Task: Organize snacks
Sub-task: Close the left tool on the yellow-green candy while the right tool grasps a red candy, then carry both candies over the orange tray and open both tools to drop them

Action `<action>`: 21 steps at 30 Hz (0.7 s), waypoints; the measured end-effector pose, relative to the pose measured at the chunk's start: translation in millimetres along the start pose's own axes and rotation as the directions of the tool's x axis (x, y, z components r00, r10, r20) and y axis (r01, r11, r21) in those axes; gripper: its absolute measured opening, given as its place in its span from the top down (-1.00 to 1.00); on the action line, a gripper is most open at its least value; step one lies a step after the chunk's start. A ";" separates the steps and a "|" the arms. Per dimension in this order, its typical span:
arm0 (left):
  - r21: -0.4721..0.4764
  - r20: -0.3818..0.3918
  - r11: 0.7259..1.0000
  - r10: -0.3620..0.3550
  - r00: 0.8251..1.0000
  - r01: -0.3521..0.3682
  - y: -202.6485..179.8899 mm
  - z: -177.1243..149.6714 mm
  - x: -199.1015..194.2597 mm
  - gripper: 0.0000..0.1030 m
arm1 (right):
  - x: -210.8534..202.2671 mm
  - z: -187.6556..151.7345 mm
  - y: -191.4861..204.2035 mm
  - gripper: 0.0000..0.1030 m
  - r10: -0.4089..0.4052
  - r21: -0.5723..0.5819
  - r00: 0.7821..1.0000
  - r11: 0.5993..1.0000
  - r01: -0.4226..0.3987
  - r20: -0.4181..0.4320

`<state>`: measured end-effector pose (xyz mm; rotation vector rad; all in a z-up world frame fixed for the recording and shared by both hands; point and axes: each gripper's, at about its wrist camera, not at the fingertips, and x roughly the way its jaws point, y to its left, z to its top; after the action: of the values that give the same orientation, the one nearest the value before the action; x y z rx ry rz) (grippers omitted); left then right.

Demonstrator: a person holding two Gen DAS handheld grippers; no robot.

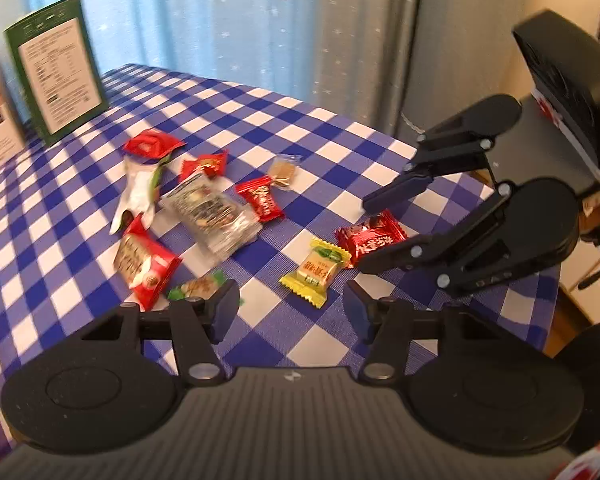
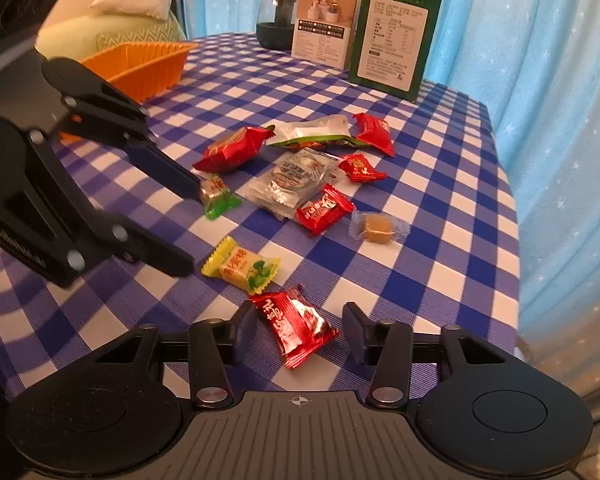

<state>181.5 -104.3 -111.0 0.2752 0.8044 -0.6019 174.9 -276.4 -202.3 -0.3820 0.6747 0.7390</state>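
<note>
Several wrapped snacks lie on a blue checked tablecloth (image 2: 440,184). My right gripper (image 2: 298,330) is open, its fingers either side of a red candy (image 2: 296,326), just above the cloth. The same red candy (image 1: 370,238) shows in the left wrist view between the right gripper's fingers (image 1: 362,236). My left gripper (image 1: 292,306) is open and empty, low over the cloth just in front of a yellow candy (image 1: 314,272), (image 2: 242,270); a green-ended candy (image 1: 198,288), (image 2: 218,196) lies by its left finger. An orange tray (image 2: 140,66) stands at the far left.
Other snacks sit in the middle: a clear packet (image 2: 292,180), red packs (image 2: 232,150), a brown cube candy (image 2: 378,228). A green box (image 2: 394,38), a white box (image 2: 324,24) and a dark glass jar (image 2: 276,18) stand at the back. Curtains hang behind the table.
</note>
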 end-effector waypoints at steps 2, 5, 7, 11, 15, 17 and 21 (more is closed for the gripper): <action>0.018 -0.002 1.000 -0.016 1.000 0.016 -0.5 2.1 4.9 -0.02 | -0.2 0.1 -2.0 0.35 0.007 0.017 1.000 1.000 -0.007 0.002; 0.042 -0.011 0.999 -0.026 1.000 0.026 -1.9 4.3 12.5 0.02 | -3.8 -0.5 -4.6 0.47 -0.008 0.056 1.000 0.998 0.008 0.001; 0.057 -0.016 0.998 -0.032 0.999 0.032 -2.9 5.9 18.8 0.06 | -7.5 -1.8 -6.6 0.48 -0.025 0.091 1.000 0.996 0.025 0.001; 0.004 -0.024 0.999 -0.036 0.999 0.037 -0.9 10.6 31.5 0.27 | -14.5 -7.2 -11.9 0.48 -0.069 0.185 0.998 0.980 0.067 0.001; -0.018 -0.024 1.000 -0.022 0.999 0.021 -4.0 12.6 37.2 0.38 | -20.3 -9.7 -15.3 0.48 -0.098 0.255 0.995 0.962 0.094 0.001; -0.026 -0.024 1.000 -0.017 1.000 0.016 -5.4 13.9 37.4 0.55 | -22.5 -9.8 -15.5 0.48 -0.109 0.280 0.994 0.954 0.104 0.002; -0.057 -0.036 0.998 0.017 0.999 -0.019 -5.6 14.5 33.1 0.65 | -26.9 -6.7 -13.9 0.48 -0.129 0.307 0.992 0.944 0.122 0.001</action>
<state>204.6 -128.5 -125.9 0.2408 0.8516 -0.5577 167.4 -302.7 -187.6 -0.1301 0.7252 0.5058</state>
